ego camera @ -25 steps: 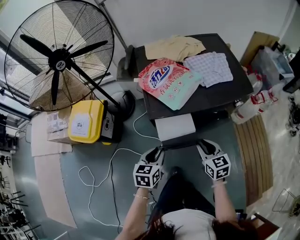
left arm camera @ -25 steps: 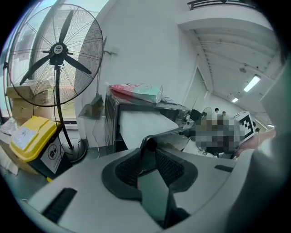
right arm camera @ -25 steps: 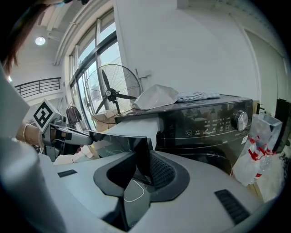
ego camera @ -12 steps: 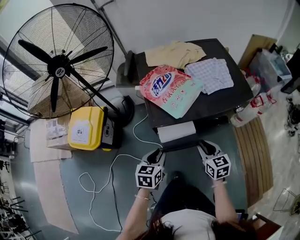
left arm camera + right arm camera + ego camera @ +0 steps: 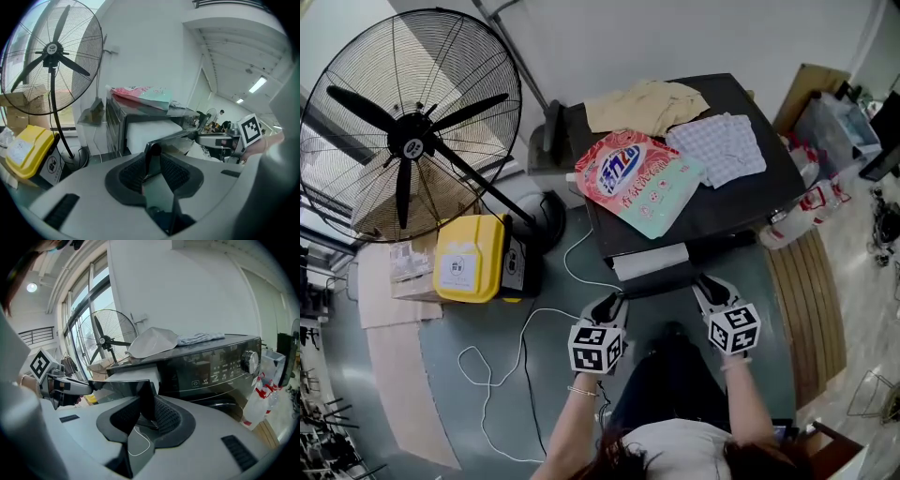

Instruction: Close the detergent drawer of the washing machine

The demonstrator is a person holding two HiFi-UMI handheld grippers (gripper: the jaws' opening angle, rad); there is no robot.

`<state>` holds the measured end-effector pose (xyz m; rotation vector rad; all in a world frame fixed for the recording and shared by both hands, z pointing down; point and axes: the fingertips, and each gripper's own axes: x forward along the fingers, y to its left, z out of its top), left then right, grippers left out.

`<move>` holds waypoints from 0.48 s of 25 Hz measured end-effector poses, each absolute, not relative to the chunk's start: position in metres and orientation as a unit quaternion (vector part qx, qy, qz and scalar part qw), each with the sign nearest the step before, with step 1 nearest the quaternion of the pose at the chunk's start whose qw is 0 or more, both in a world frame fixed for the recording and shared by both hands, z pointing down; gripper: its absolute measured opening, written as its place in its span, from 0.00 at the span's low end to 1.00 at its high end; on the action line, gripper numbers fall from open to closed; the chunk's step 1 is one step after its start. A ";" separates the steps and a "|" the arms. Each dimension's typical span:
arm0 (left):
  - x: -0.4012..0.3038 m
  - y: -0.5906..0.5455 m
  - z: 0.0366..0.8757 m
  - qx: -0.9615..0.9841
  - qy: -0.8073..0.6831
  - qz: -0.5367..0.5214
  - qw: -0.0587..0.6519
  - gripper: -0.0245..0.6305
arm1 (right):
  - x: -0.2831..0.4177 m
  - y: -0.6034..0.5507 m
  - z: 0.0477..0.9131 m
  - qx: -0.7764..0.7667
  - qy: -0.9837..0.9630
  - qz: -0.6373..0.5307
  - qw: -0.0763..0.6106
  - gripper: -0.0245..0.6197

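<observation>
In the head view, the detergent drawer (image 5: 651,261) stands pulled out from the front left of the washing machine (image 5: 736,192). A strip of its white body shows between the machine and its dark front panel. The left gripper (image 5: 613,302) is at the left end of this panel and the right gripper (image 5: 704,283) is at the right end. A detergent bag (image 5: 637,178) lies on top of the machine.

In the left gripper view, the jaws are closed on the left end of the dark panel, which stands between the ribbed pads (image 5: 133,171). The white side of the drawer rises behind it.

In the right gripper view, the jaws pinch the right corner of the same panel. The control face of the machine is just beyond.

I judge that the closing is under way but not finished. Both grips are in place, and what is left is to push the drawer straight in until the panel sits flush, then let go.
</observation>
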<state>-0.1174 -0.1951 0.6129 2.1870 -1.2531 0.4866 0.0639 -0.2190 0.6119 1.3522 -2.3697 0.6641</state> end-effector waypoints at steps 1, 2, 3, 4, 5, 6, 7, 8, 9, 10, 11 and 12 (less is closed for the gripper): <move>-0.117 -0.196 0.613 0.816 -0.470 0.182 0.284 0.21 | 0.064 -0.220 0.612 0.474 -0.832 0.234 0.166 0.21; -0.117 -0.197 0.612 0.815 -0.471 0.181 0.285 0.21 | 0.064 -0.221 0.611 0.473 -0.833 0.234 0.165 0.21; -0.118 -0.198 0.612 0.814 -0.473 0.181 0.285 0.21 | 0.064 -0.222 0.611 0.472 -0.834 0.234 0.165 0.21; -0.118 -0.199 0.613 0.813 -0.475 0.180 0.286 0.21 | 0.063 -0.223 0.612 0.471 -0.834 0.235 0.164 0.21; -0.119 -0.200 0.613 0.811 -0.476 0.180 0.286 0.21 | 0.063 -0.223 0.612 0.470 -0.835 0.235 0.163 0.21; -0.119 -0.199 0.614 0.810 -0.478 0.180 0.287 0.21 | 0.062 -0.223 0.612 0.468 -0.836 0.236 0.162 0.21; -0.119 -0.199 0.614 0.809 -0.480 0.180 0.288 0.21 | 0.062 -0.223 0.612 0.467 -0.836 0.236 0.162 0.21; -0.119 -0.200 0.614 0.808 -0.481 0.180 0.288 0.21 | 0.062 -0.223 0.612 0.467 -0.837 0.237 0.160 0.21; -0.119 -0.200 0.614 0.807 -0.482 0.180 0.289 0.21 | 0.063 -0.224 0.612 0.466 -0.838 0.237 0.159 0.21; -0.119 -0.201 0.614 0.806 -0.484 0.180 0.289 0.21 | 0.063 -0.224 0.612 0.465 -0.838 0.237 0.158 0.22; -0.119 -0.201 0.614 0.805 -0.486 0.180 0.290 0.21 | 0.063 -0.225 0.611 0.464 -0.839 0.238 0.157 0.21; -0.119 -0.202 0.614 0.803 -0.488 0.180 0.290 0.21 | 0.063 -0.225 0.611 0.462 -0.840 0.238 0.156 0.21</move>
